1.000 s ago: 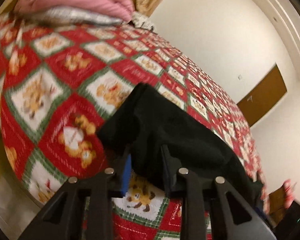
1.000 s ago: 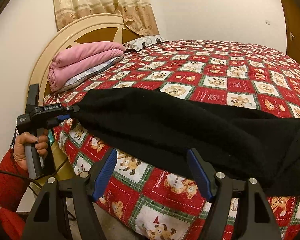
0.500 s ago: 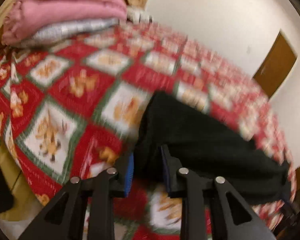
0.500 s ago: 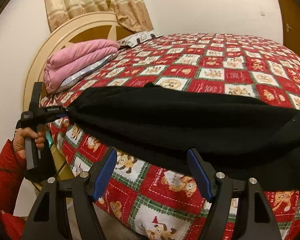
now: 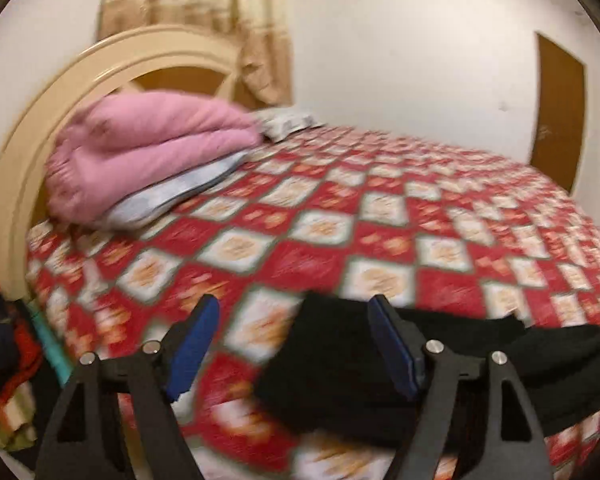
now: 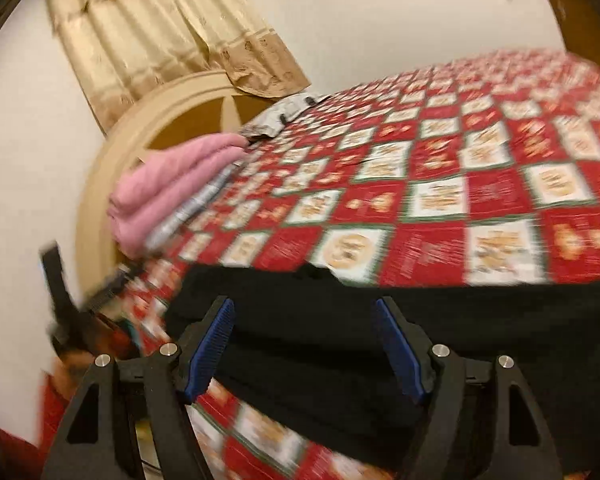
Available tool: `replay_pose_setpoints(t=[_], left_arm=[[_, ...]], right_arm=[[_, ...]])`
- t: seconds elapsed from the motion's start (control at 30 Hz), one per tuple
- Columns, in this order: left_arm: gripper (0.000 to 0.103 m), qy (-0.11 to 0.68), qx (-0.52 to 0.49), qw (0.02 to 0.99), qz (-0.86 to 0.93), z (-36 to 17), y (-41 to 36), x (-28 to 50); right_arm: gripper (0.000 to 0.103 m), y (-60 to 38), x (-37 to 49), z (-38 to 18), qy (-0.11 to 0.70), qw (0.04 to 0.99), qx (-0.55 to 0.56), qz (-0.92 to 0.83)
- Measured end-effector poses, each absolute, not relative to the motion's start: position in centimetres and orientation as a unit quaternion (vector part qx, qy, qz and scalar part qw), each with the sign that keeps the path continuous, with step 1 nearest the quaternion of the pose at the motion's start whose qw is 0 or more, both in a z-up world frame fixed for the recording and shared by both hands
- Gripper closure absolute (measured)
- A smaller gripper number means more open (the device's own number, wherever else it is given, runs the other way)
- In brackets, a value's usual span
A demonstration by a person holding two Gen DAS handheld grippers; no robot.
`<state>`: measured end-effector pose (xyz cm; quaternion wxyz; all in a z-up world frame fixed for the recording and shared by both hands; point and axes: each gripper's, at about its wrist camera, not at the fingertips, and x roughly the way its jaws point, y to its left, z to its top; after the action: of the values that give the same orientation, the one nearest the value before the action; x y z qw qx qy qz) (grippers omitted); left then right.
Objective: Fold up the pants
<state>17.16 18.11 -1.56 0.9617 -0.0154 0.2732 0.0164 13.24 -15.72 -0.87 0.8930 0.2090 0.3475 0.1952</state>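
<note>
The black pants (image 5: 340, 376) lie along the near edge of the bed on the red patterned quilt (image 5: 380, 248). In the left wrist view my left gripper (image 5: 294, 344) is open and empty, with the pants' end between and behind its blue pads. In the right wrist view the pants (image 6: 420, 320) stretch across the front. My right gripper (image 6: 304, 344) is open above them. The left gripper (image 6: 60, 300) shows blurred at the far left, off the pants.
A folded pink blanket (image 5: 140, 152) on a grey pillow sits by the cream headboard (image 5: 40, 128). A curtain (image 6: 160, 40) hangs behind. A brown door (image 5: 556, 112) is at the far right. The bed's edge drops off just below the grippers.
My left gripper has opened and let go of the pants' end, which now lies on the quilt. Both views have swung and are blurred. The right gripper stays open.
</note>
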Motion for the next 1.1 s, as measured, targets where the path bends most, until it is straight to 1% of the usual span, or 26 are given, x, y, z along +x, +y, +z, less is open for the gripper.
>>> replay_pose_setpoints(t=[0.07, 0.13, 0.17, 0.23, 0.33, 0.4, 0.53, 0.63, 0.8, 0.87, 0.93, 1.0, 1.1], left_arm=[[0.025, 0.291, -0.001, 0.957, 0.0, -2.9, 15.4, 18.7], [0.032, 0.335, 0.0, 0.942, 0.006, -6.0, 13.4, 20.1], [0.034, 0.351, -0.003, 0.936, 0.0, -6.8, 12.8, 20.6], [0.034, 0.382, -0.003, 0.924, -0.006, -9.3, 11.4, 20.7], [0.033, 0.342, 0.022, 0.939, 0.023, -10.2, 10.2, 19.1], [0.032, 0.342, 0.014, 0.939, 0.024, -10.1, 10.2, 18.9], [0.031, 0.34, 0.007, 0.94, 0.016, -10.1, 10.7, 19.1], [0.031, 0.337, 0.009, 0.941, 0.015, -10.2, 10.7, 19.0], [0.031, 0.336, 0.009, 0.942, 0.013, -10.4, 10.7, 19.0], [0.031, 0.337, 0.009, 0.941, 0.014, -10.4, 10.6, 19.0], [0.031, 0.336, 0.011, 0.942, 0.015, -10.4, 10.6, 19.0], [0.03, 0.334, 0.014, 0.943, 0.013, -10.5, 10.6, 18.9], [0.03, 0.331, 0.022, 0.943, 0.005, -10.5, 10.8, 18.9]], right_arm=[[0.029, -15.1, 16.0, -1.3, 0.36, 0.876, 0.235, 0.219], [0.029, -14.0, 18.5, -2.2, 0.374, 0.859, 0.254, 0.239], [0.029, -13.1, 19.6, -2.8, 0.381, 0.853, 0.258, 0.248], [0.029, -11.2, 21.7, -4.6, 0.411, 0.84, 0.247, 0.254], [0.029, -8.7, 23.1, -7.5, 0.466, 0.827, 0.209, 0.235], [0.029, -8.0, 22.5, -7.5, 0.448, 0.843, 0.186, 0.231], [0.029, -7.3, 23.3, -7.3, 0.45, 0.846, 0.169, 0.231], [0.029, -7.9, 24.4, -7.7, 0.453, 0.836, 0.206, 0.229], [0.028, -7.5, 24.4, -7.9, 0.492, 0.766, 0.277, 0.306], [0.028, -6.7, 24.9, -8.0, 0.504, 0.756, 0.273, 0.315], [0.028, -6.7, 26.7, -7.9, 0.498, 0.764, 0.27, 0.309], [0.028, -8.1, 28.9, -8.1, 0.492, 0.752, 0.316, 0.306], [0.029, -10.0, 31.7, -10.2, 0.509, 0.694, 0.399, 0.317]])
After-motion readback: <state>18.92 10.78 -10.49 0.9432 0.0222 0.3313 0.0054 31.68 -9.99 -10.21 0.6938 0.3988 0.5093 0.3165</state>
